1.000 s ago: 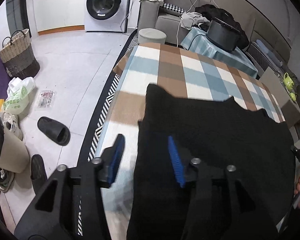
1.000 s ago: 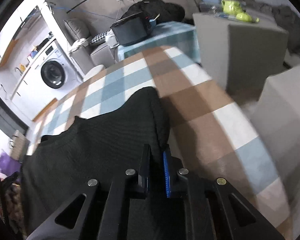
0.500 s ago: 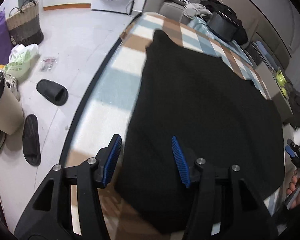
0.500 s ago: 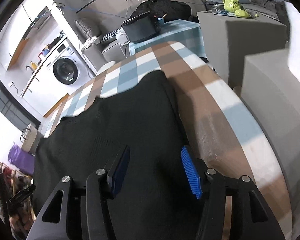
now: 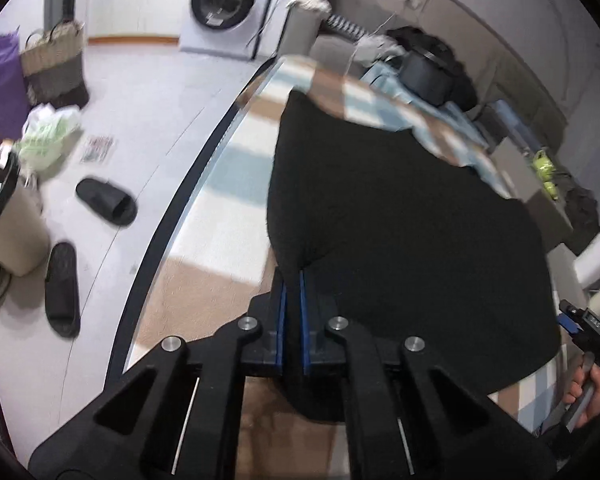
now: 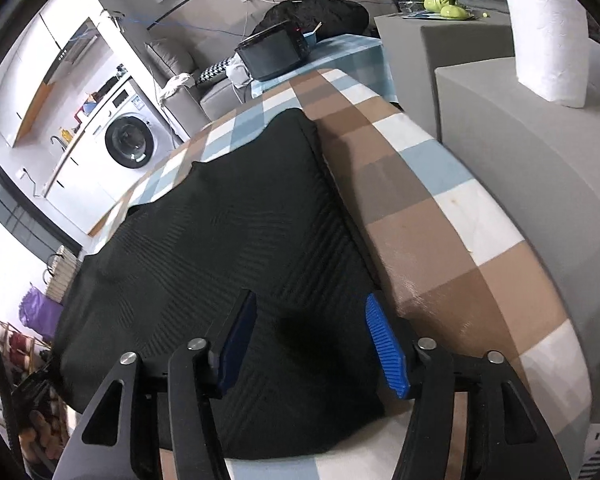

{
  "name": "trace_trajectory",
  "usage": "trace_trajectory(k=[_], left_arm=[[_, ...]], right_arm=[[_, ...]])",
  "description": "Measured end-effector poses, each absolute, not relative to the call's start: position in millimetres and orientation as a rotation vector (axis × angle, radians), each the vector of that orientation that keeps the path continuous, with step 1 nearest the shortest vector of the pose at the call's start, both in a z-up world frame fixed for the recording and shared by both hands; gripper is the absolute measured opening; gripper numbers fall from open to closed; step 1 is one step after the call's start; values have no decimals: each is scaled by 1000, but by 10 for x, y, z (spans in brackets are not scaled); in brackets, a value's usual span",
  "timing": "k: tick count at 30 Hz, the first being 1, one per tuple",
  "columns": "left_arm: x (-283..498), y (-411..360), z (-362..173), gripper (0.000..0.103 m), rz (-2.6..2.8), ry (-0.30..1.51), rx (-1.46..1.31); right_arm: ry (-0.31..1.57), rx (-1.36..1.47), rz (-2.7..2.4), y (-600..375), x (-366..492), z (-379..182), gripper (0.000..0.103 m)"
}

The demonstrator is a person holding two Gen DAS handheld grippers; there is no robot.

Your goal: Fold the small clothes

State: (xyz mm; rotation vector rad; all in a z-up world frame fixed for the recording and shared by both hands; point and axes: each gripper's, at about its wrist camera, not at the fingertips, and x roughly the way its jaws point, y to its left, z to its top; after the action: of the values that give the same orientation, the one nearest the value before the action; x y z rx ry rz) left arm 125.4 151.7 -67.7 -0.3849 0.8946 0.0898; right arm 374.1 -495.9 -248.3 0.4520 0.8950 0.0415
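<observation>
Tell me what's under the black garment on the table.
The black garment lies on a checked tablecloth of brown, blue and white squares, which shows around its edges. The left tongs pinch its near edge. Whatever lies beneath its middle is covered.

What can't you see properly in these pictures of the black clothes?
- Left wrist view: the left gripper is shut on the black garment, so the pinched edge is hidden between its pads.
- Left wrist view: the floor and washing machine are blurred by motion.
- Right wrist view: the open right gripper covers the garment's near edge.
- Both views: what kind of garment it is cannot be told.
</observation>
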Motion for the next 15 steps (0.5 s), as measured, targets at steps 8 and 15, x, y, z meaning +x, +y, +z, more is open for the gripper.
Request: trace_trajectory(k=[8, 15], left_arm=[[1055, 1627, -642, 17, 100, 895, -438], [1060, 1607, -666, 36, 114, 910, -478]], right_arm=[[920, 460, 65, -5042, 3529, -2498, 60], [948, 494, 116, -4993, 3378, -2590, 60]])
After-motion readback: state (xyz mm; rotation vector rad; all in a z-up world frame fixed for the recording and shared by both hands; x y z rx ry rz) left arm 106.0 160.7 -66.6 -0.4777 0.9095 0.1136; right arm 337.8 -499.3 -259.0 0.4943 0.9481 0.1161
